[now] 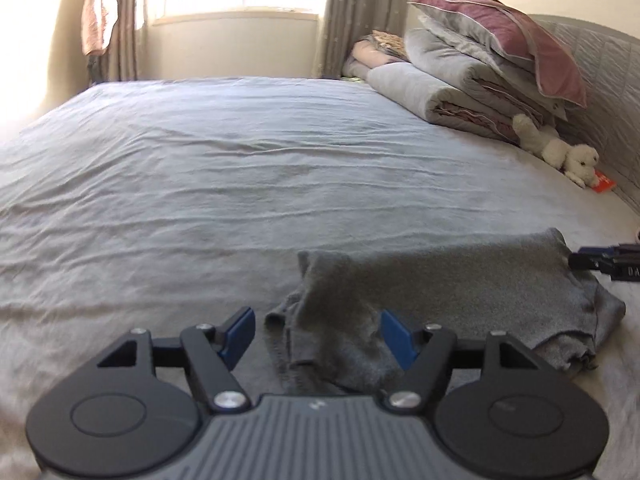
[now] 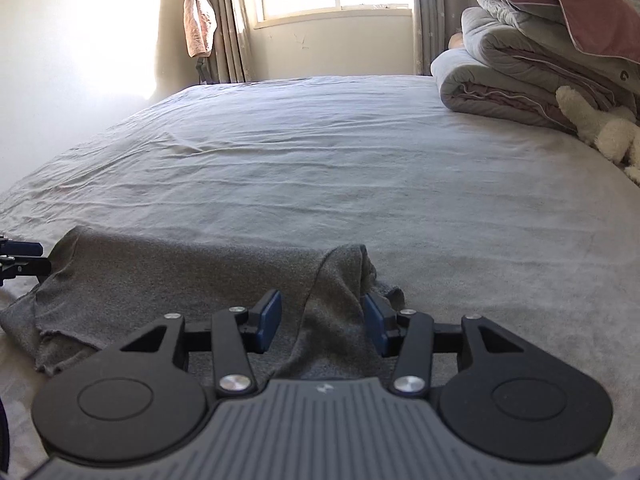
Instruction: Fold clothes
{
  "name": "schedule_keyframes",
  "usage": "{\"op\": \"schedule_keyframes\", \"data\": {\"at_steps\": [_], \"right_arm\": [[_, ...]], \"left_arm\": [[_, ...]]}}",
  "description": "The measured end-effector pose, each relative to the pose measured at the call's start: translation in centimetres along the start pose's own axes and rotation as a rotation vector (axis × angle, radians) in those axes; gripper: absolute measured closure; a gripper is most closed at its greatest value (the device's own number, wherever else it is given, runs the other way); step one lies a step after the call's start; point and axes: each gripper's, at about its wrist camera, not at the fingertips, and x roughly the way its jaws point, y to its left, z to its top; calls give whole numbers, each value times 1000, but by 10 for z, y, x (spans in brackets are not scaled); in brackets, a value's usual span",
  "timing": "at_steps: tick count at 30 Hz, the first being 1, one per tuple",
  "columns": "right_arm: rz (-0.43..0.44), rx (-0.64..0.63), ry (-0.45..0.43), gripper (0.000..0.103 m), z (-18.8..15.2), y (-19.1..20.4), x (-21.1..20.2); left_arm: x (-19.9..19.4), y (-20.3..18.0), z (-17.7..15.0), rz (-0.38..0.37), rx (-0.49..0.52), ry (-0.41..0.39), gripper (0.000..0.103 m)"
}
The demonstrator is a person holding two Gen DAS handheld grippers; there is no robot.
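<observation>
Currently listed: grey knit garment (image 1: 460, 280), partly folded, near the bed's (image 1: 200, 160) front edge. Soft, light, limp; take by corners. Left gripper (image 1: 318, 338) and right gripper (image 2: 322, 322) spread, straddling cloth.

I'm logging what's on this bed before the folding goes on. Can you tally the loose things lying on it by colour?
Grey: 3, the garment, the folded quilt, the bundle near the curtain
Pink: 1, the pillow
White: 1, the plush toy
Orange: 1, the flat item
Total: 6
</observation>
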Motion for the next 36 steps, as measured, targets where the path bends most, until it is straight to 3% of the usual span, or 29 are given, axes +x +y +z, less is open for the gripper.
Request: {"op": "schedule_keyframes", "data": {"at_steps": [6, 13, 17, 29, 36], "right_arm": [[-54, -43, 55, 52, 3, 18, 7], [-14, -37, 42, 52, 10, 37, 6], [3, -74, 47, 52, 12, 54, 9], [12, -112, 58, 52, 15, 75, 16], [15, -120, 69, 52, 14, 83, 22]], "left_arm": [[3, 38, -1, -53, -280, 104, 34], [8, 48, -3, -98, -385, 154, 40], [10, 44, -3, -118, -393, 174, 42], [20, 20, 3, -29, -266, 205, 42], [24, 20, 3, -80, -300, 223, 51]]}}
